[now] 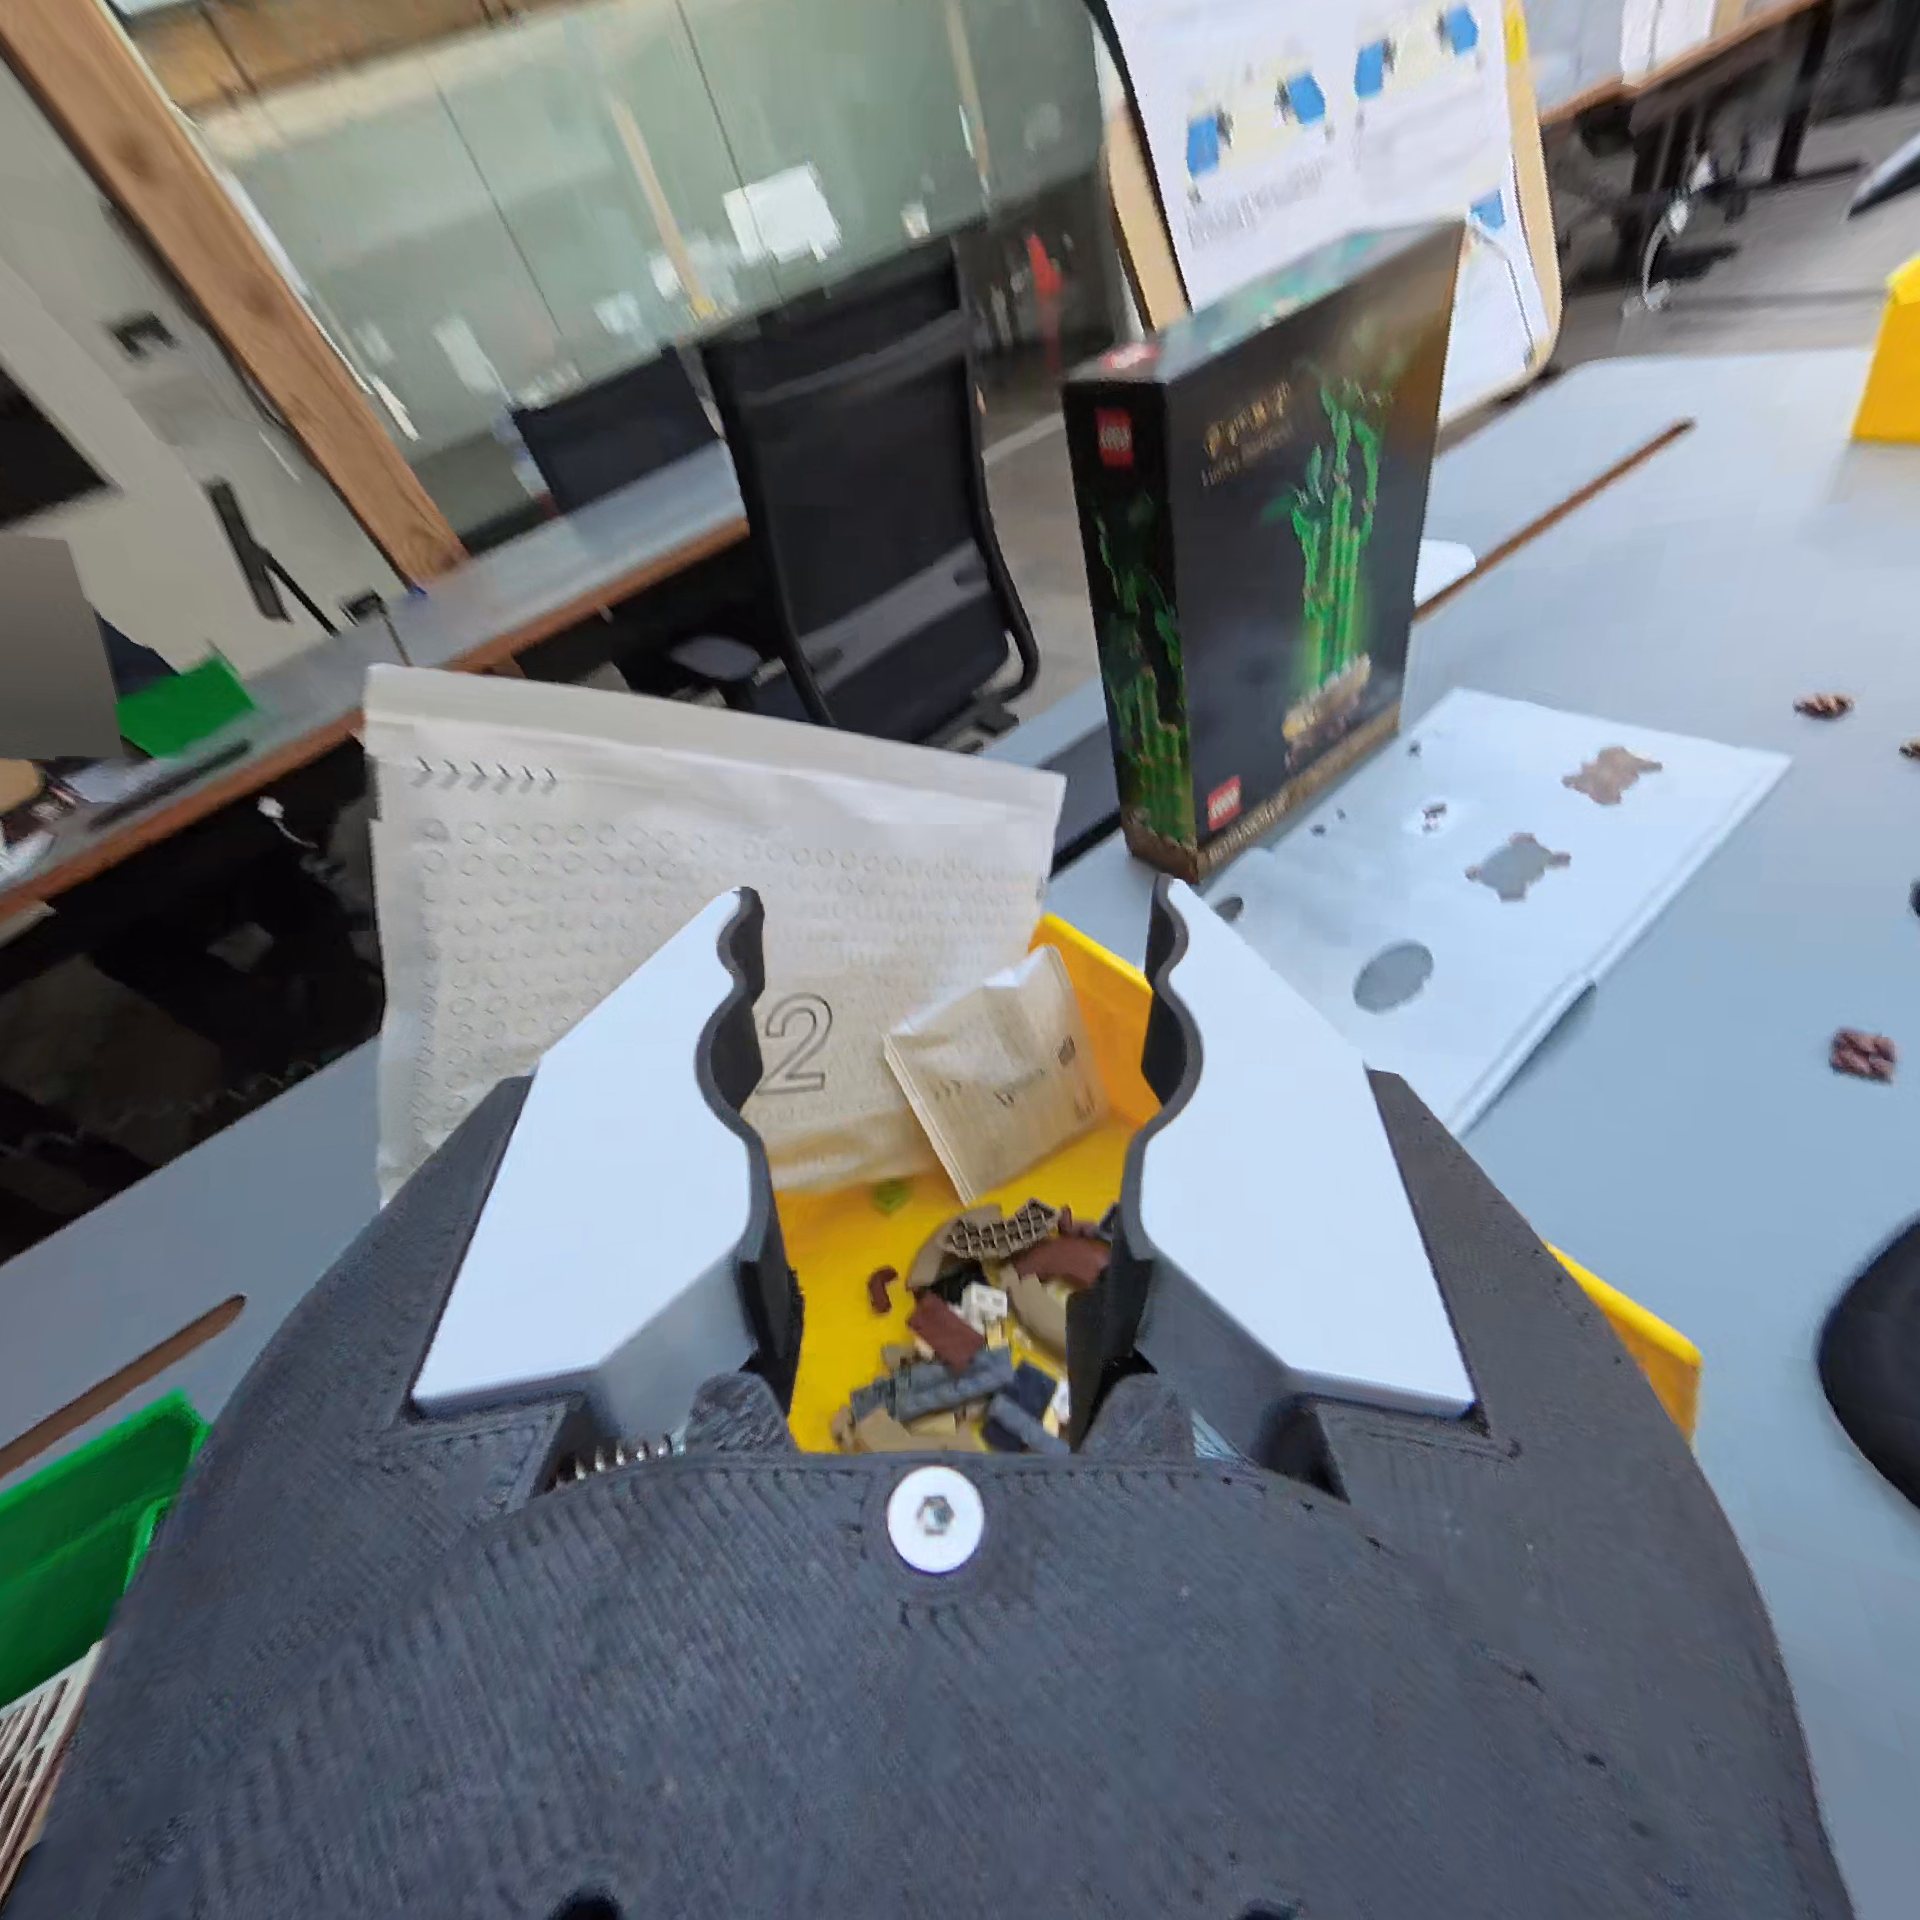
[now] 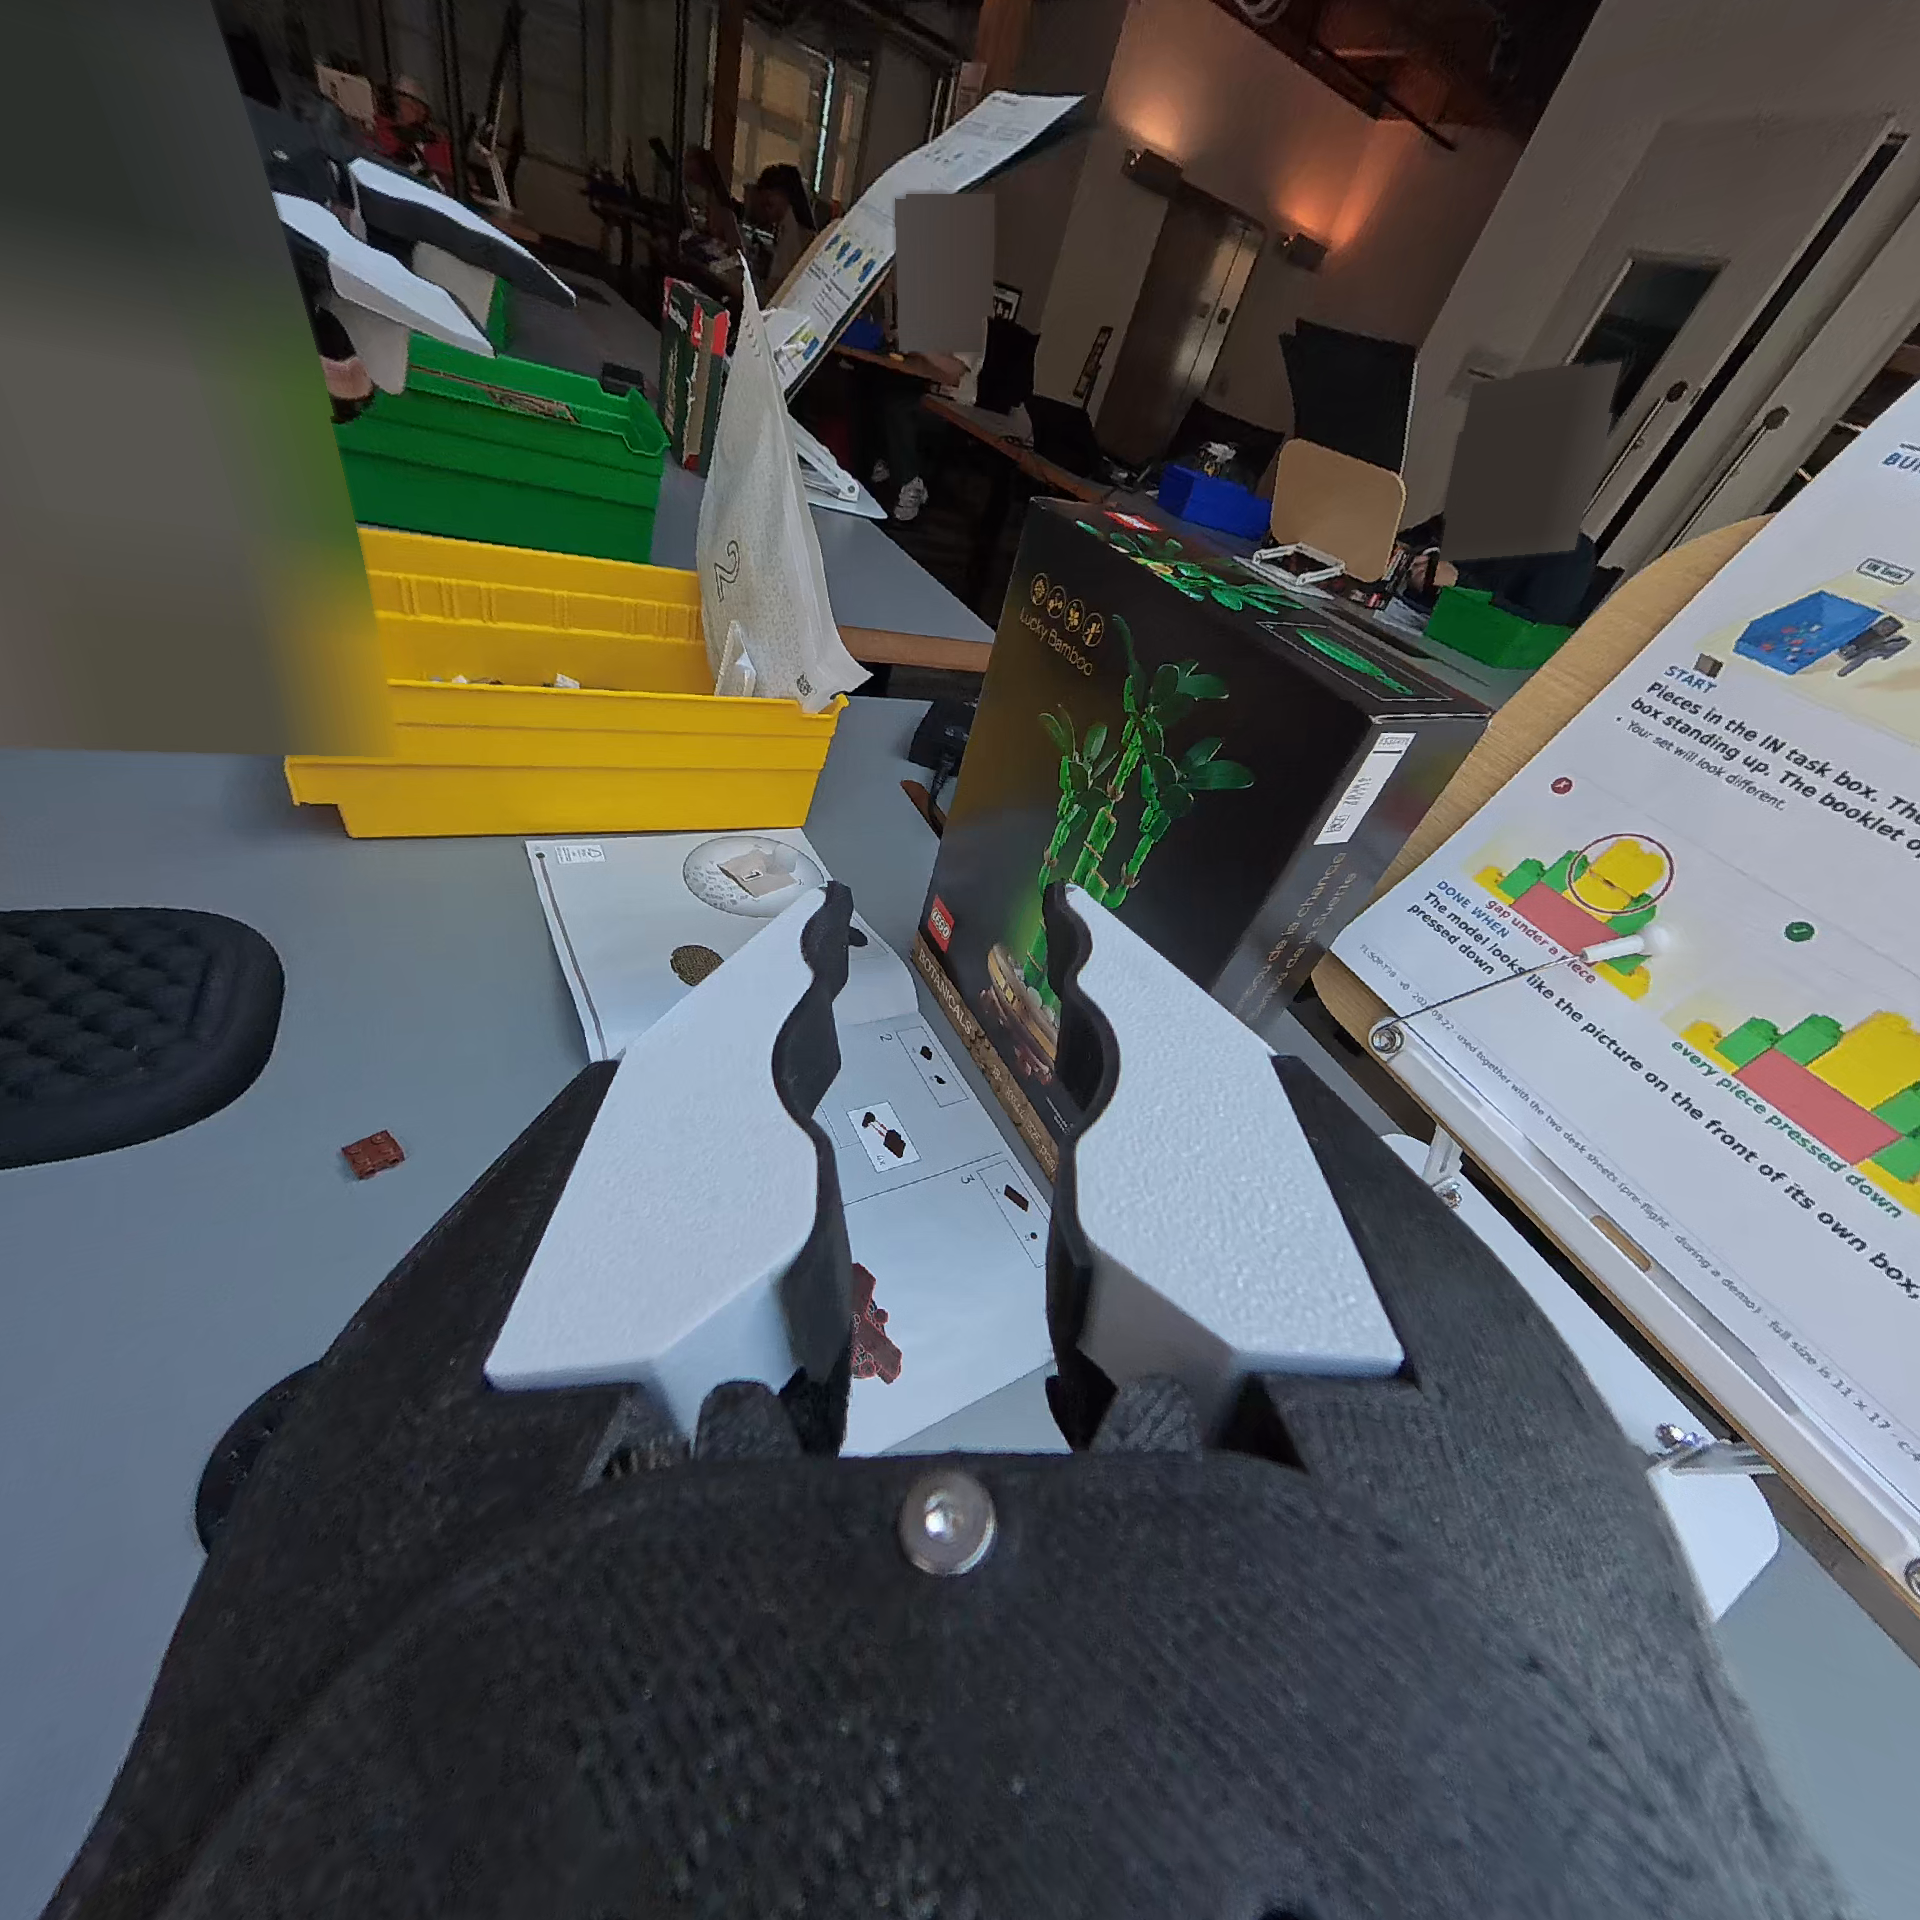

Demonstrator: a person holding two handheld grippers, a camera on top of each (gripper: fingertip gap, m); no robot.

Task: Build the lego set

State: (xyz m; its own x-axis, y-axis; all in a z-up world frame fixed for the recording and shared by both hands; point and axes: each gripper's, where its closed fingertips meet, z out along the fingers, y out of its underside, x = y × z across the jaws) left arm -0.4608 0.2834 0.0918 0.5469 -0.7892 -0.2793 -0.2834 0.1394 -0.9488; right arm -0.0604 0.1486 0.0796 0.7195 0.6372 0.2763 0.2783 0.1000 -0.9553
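My left gripper is open and empty above a yellow bin that holds a pile of brown, tan and grey lego pieces, a big white paper bag and a small paper bag. My right gripper is open and empty above the open instruction booklet, where a small brown assembly lies by its left finger. The lego box stands upright behind the booklet; it also shows in the left wrist view. The left gripper shows far left over the bins.
A green bin sits behind the yellow bin. A loose brown plate lies on the grey table near a black padded rest. A slanted board with a printed sheet stands at right. Loose brown pieces lie beside the booklet. My hands' fingertips stand some 45 centimetres from each other. My right gripper is the nearer one to the small brown assembly: about 25 centimetres, against 45 centimetres.
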